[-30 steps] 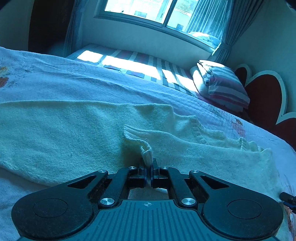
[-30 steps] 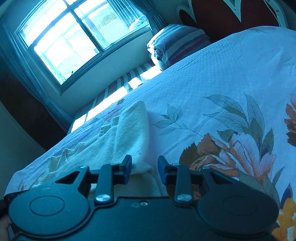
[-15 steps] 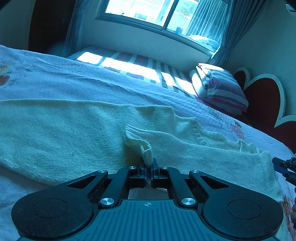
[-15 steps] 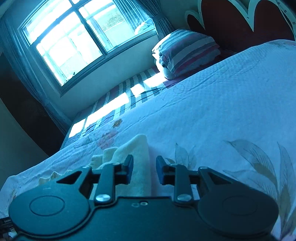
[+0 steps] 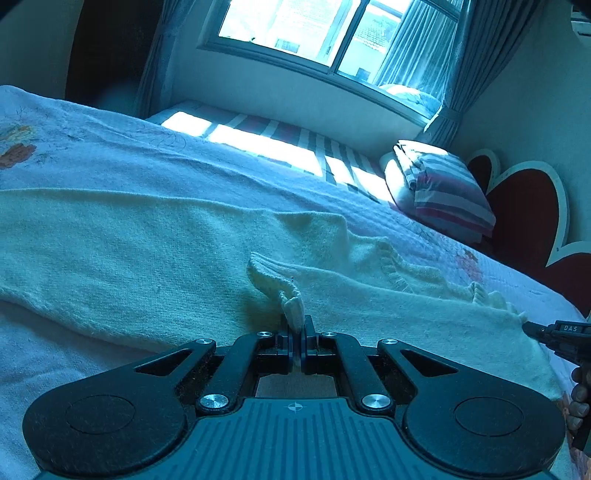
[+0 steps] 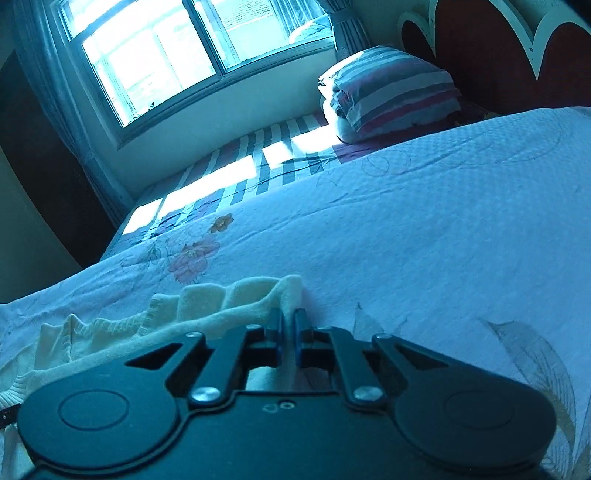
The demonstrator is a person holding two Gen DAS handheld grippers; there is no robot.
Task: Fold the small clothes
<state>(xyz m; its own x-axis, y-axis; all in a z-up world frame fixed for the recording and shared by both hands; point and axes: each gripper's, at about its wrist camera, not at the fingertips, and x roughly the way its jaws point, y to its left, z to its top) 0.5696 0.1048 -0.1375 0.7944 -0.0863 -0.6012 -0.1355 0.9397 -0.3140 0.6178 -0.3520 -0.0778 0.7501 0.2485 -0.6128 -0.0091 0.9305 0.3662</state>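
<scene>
Sweater: cream knit sweater (image 5: 155, 258) spread flat across the floral bedspread (image 6: 424, 221), near side of the bed.
Left gripper (image 5: 296, 334): clamped tight on a ribbed cuff, pulled up off the knit.
Right gripper (image 6: 289, 325): jaws have just been closing, now pinching the sweater's right-hand edge.
Far end: striped pillow (image 5: 443, 192) by the window (image 5: 314, 29).

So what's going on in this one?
A person with a gripper in each hand is folding a cream knitted sweater spread on the bed. The left gripper is shut on its ribbed cuff. The right gripper has just closed its jaws on the garment's edge, with fabric between them.
</scene>
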